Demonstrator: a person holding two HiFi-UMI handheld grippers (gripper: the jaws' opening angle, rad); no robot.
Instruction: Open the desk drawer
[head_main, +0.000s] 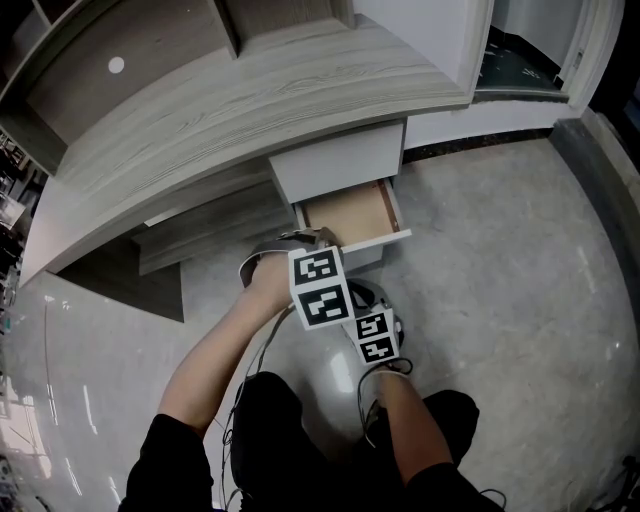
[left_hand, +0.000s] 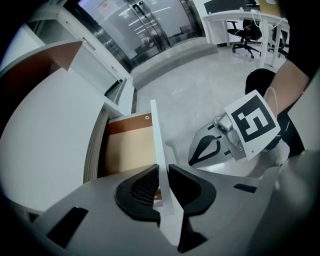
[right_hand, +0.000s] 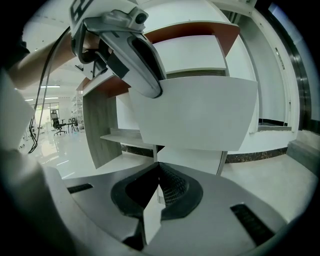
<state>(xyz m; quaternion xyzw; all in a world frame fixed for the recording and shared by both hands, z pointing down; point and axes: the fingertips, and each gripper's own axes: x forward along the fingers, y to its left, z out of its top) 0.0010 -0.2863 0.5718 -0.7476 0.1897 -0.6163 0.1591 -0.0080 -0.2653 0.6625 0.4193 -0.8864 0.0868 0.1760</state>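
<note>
The desk drawer (head_main: 350, 212) stands pulled out from the white unit under the grey wood desktop (head_main: 230, 110), and its tan inside shows. Its thin white front panel (left_hand: 156, 145) runs edge-on between the jaws of my left gripper (left_hand: 163, 172), whose dark pads (left_hand: 142, 187) lie against both faces. From above, the left gripper's marker cube (head_main: 320, 287) sits at the panel's top edge. My right gripper (right_hand: 159, 170) is shut and hangs just below and short of the drawer front (right_hand: 195, 115). A thin white sliver shows at its jaw seam.
A low grey shelf (head_main: 200, 235) sits under the desk left of the drawer. Polished grey floor (head_main: 500, 280) spreads right. The person's knees are close below the grippers. Glass doors and an office chair (left_hand: 245, 32) stand far off.
</note>
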